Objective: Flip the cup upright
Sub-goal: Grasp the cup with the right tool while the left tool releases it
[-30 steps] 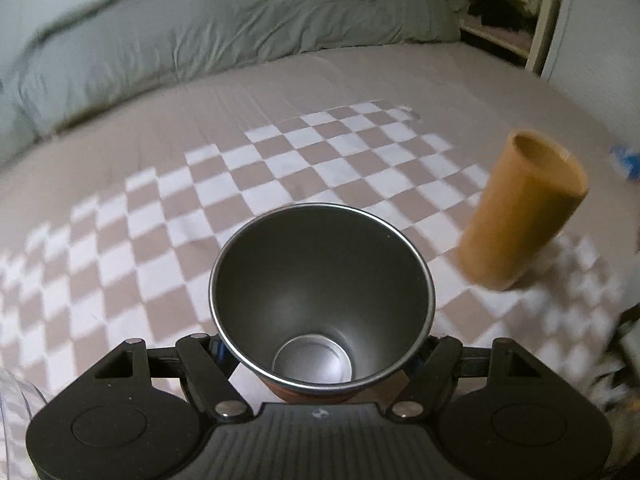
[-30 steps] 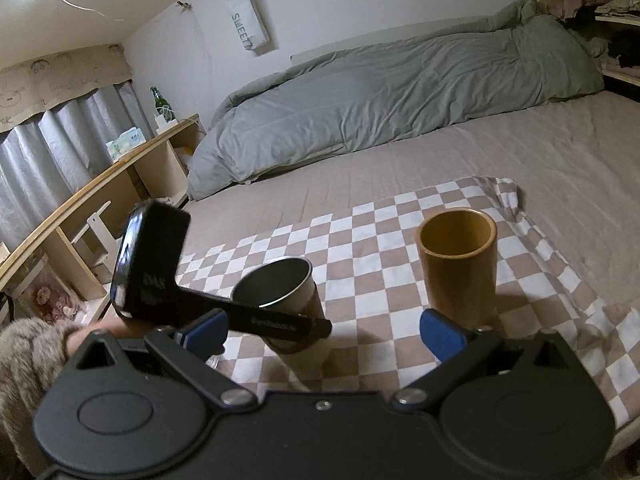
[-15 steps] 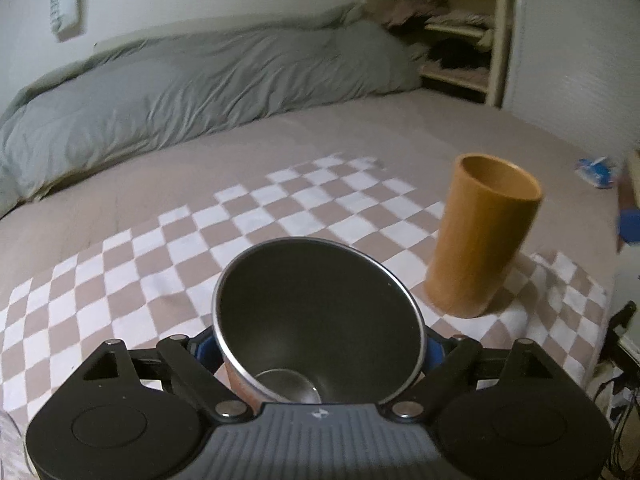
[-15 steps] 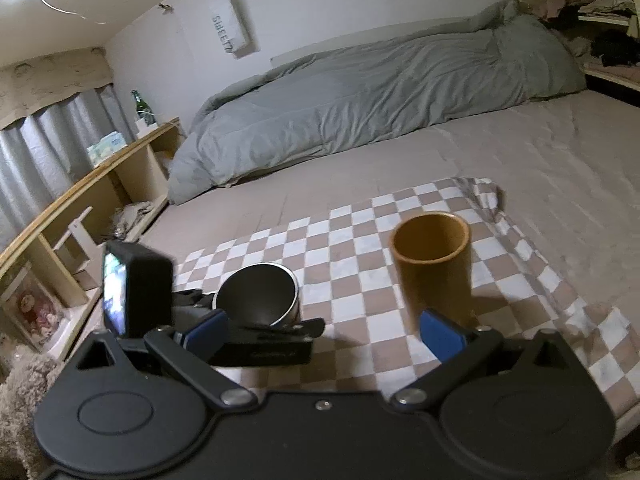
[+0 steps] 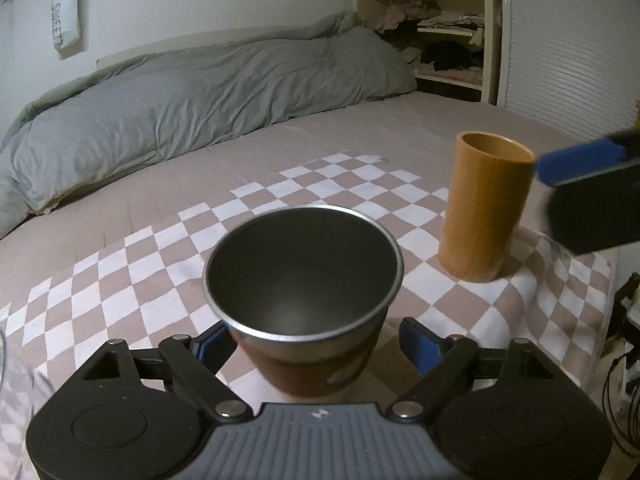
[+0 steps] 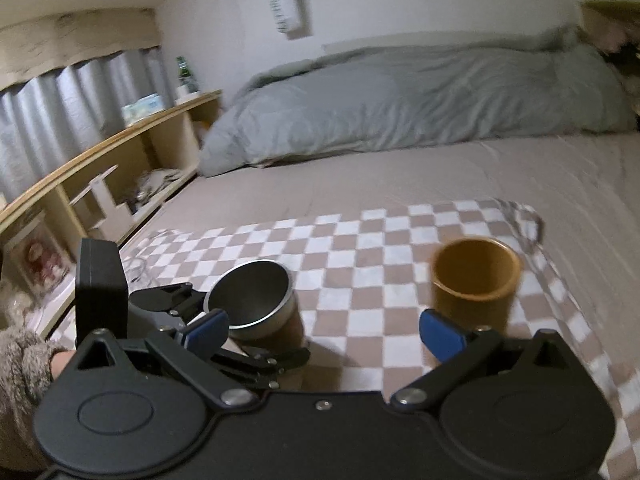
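Note:
A brown metal cup (image 5: 304,304) with a steel rim stands upright on the checkered cloth (image 5: 132,280). My left gripper (image 5: 316,344) is open, its blue-padded fingers apart on either side of the cup's base. The cup also shows in the right wrist view (image 6: 256,304). A tall orange cup (image 5: 484,208) stands upright to the right; it shows in the right wrist view (image 6: 476,280) too. My right gripper (image 6: 324,330) is open and empty, above the cloth between both cups.
The cloth lies on a beige bed (image 5: 360,128) with a grey duvet (image 5: 180,108) at the back. A wooden shelf (image 6: 108,172) runs along the left side. A closet with clothes (image 5: 444,44) stands at the far right.
My left gripper has tilted level, set the metal cup upright on the cloth and opened its fingers. My right gripper has shifted left and now shows at the left view's right edge.

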The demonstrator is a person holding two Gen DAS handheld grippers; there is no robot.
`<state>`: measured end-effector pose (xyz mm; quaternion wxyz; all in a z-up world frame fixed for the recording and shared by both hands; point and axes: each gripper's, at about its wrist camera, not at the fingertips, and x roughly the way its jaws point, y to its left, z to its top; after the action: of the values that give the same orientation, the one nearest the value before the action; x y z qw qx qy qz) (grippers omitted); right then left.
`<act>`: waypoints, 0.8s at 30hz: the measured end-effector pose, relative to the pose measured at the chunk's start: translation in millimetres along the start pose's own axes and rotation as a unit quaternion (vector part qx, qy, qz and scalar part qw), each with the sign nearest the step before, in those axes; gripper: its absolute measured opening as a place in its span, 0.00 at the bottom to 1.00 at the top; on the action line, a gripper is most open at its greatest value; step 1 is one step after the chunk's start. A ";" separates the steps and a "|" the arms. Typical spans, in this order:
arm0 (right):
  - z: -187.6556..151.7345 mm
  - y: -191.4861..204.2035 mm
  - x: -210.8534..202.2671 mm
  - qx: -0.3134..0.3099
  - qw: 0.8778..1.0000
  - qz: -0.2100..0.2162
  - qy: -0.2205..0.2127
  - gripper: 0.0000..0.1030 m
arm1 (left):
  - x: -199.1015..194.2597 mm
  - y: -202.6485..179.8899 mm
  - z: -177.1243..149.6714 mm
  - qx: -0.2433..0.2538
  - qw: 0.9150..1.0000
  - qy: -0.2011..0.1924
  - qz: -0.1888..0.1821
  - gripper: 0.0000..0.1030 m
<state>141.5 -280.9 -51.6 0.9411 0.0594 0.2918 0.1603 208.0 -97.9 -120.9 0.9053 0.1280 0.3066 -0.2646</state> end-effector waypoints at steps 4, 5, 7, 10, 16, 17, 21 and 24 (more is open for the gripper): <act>-1.1 11.7 19.3 -0.036 0.999 0.021 0.006 0.96 | -1.3 1.9 -13.4 0.005 1.000 -0.004 -0.002 0.72; -1.5 14.1 24.6 -0.045 0.999 0.023 0.007 0.95 | -1.3 2.7 -16.0 0.005 1.000 -0.007 -0.003 0.71; -2.9 18.8 35.8 -0.063 0.998 0.029 0.010 0.94 | -2.3 5.0 -20.8 0.007 1.000 -0.020 -0.004 0.65; -5.3 23.6 53.1 -0.077 0.996 0.037 0.024 0.91 | -2.3 9.9 -24.7 0.001 0.999 -0.034 -0.015 0.65; -6.4 23.9 82.4 -0.079 0.996 0.038 0.033 0.86 | 0.1 8.2 -23.3 -0.013 0.999 -0.036 -0.032 0.64; -6.5 21.9 86.2 -0.076 0.996 0.043 0.034 0.86 | 0.1 7.5 -23.2 -0.013 0.999 -0.037 -0.036 0.64; -6.5 19.4 95.1 -0.071 0.994 0.074 0.034 0.74 | -0.6 5.9 -23.6 -0.017 0.998 -0.039 -0.054 0.64; -8.2 19.3 90.1 -0.075 0.994 0.067 0.032 0.73 | 0.5 0.9 -22.4 -0.020 0.996 -0.040 -0.071 0.64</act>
<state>201.8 -232.3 -102.1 0.9201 0.0031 0.3043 0.2465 197.9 -88.6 -138.6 0.8981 0.0772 0.2833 -0.3275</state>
